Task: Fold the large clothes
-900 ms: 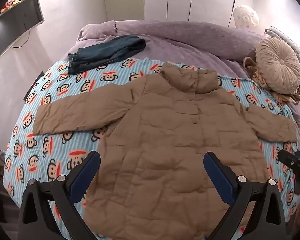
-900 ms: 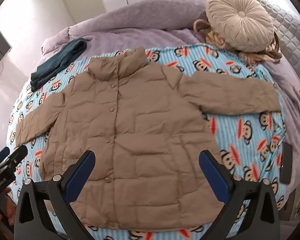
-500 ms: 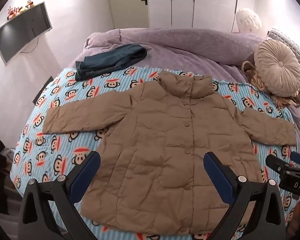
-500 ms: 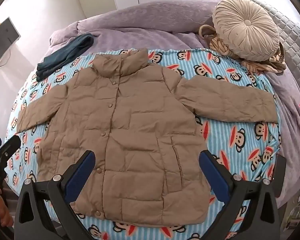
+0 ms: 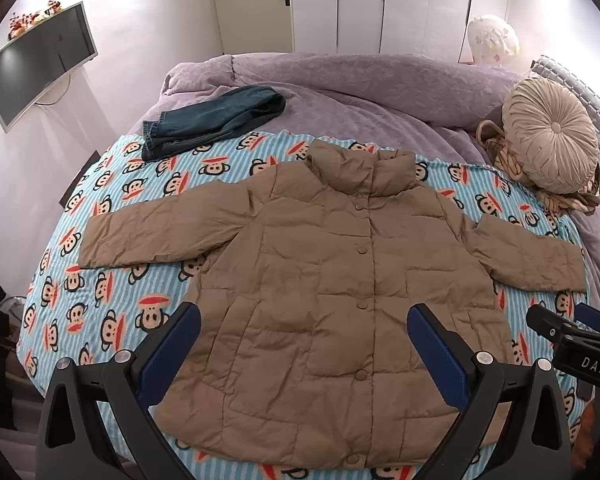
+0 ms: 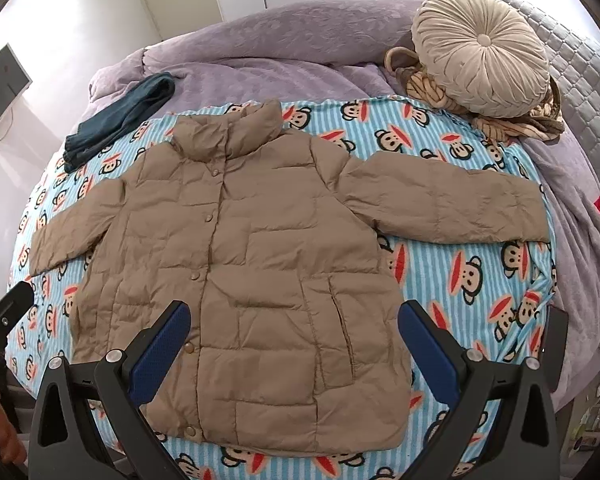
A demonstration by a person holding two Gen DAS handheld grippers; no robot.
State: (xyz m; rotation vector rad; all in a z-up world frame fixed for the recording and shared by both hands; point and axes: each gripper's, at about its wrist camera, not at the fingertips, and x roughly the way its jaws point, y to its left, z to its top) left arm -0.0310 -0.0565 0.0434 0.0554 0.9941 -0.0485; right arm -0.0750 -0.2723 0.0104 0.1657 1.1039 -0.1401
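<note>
Both tools pulled back, higher — whole jacket (image 5: 340,304) now visible.

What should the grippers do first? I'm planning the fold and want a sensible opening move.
Probably lower the open left gripper to the cuff of the jacket's spread left sleeve and fold it across the chest; the jacket lies flat, buttoned, both sleeves out, nothing gripped yet.

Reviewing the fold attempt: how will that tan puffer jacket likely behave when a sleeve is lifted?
The tan puffer jacket looks quilted and puffy, so probably light for its size. It lies limp and wrinkled on the monkey-print sheet, so a lifted sleeve would likely drape. Its smooth shell may slip; folds might spring back.
</note>
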